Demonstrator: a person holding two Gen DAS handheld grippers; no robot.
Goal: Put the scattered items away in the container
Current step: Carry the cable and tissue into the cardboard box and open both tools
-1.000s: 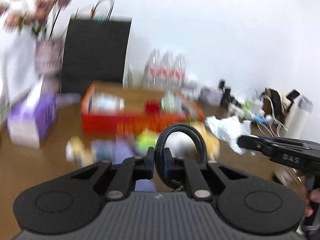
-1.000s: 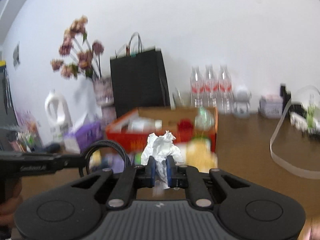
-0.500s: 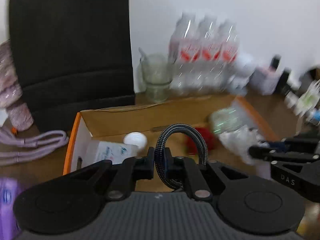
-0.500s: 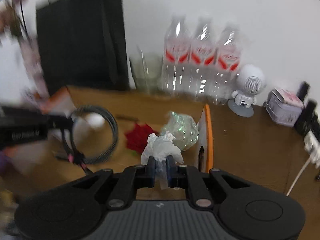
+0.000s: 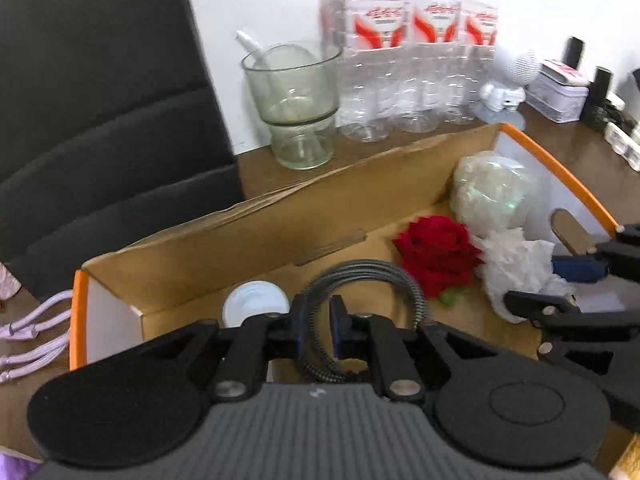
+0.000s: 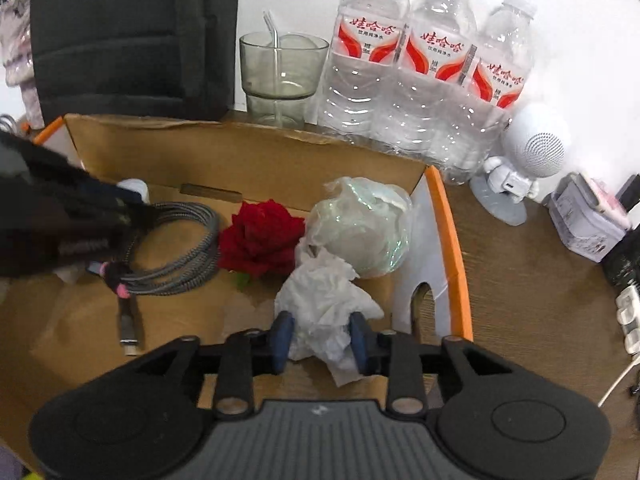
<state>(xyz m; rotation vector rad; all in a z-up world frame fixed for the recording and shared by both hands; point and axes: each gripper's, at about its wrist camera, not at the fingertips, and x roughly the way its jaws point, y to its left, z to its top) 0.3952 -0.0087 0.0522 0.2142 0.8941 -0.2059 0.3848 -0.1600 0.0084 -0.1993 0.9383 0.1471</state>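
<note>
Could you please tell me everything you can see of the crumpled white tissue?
The crumpled white tissue is a thin, creased, paper-like wad over the floor of the cardboard box, at its right end. It sits between the blue pads of the right gripper, whose jaws are opening. Its upper edge lies against the clear plastic bundle, with the red rose just to its left.

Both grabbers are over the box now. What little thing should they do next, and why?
Probably finish letting go, then lift away. The right gripper is opening around the crumpled tissue, the left gripper around the coiled cable, and both things already sit inside the cardboard box.
</note>
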